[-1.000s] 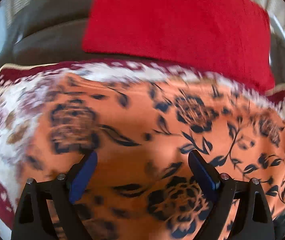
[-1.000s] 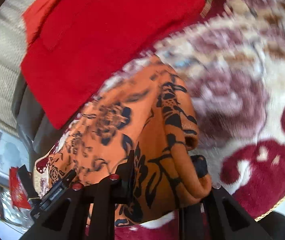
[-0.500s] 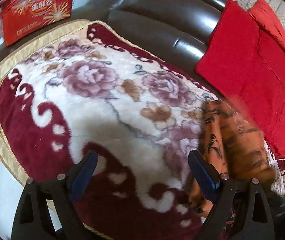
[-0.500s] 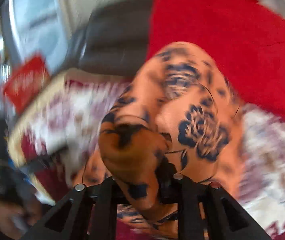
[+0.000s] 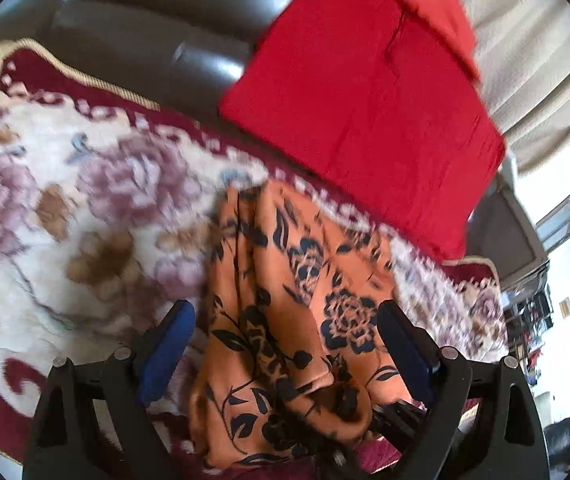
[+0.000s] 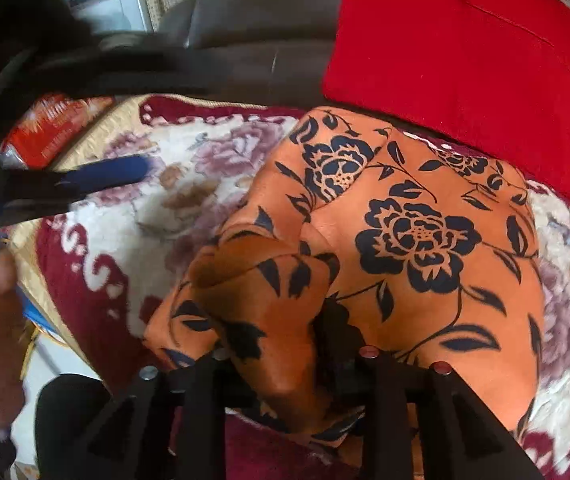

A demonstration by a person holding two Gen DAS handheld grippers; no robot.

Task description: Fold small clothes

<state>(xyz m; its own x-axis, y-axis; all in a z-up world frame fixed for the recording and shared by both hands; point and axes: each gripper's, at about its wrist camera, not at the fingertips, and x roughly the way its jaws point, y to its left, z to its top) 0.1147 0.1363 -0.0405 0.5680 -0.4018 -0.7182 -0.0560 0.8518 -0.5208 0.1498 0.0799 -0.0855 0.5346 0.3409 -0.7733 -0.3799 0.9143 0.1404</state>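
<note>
An orange garment with a black flower print (image 5: 293,304) lies bunched on a floral blanket (image 5: 85,200) over a sofa seat. My left gripper (image 5: 285,344) is open, with its blue pads either side of the garment's near part. In the right wrist view the garment (image 6: 405,240) is folded over itself, and my right gripper (image 6: 281,344) is shut on a thick bunched edge of it. The left gripper's blue pad (image 6: 101,178) shows blurred at the left of that view.
A red cushion (image 5: 365,112) leans on the dark leather sofa back (image 5: 145,32) just behind the garment. A red snack packet (image 6: 45,132) lies at the blanket's far left edge. The blanket's front edge drops off to a pale floor (image 6: 45,360).
The right gripper has carried the garment's edge over and down onto the blanket. The left gripper swung away to bare blanket, then came back over the garment, still open.
</note>
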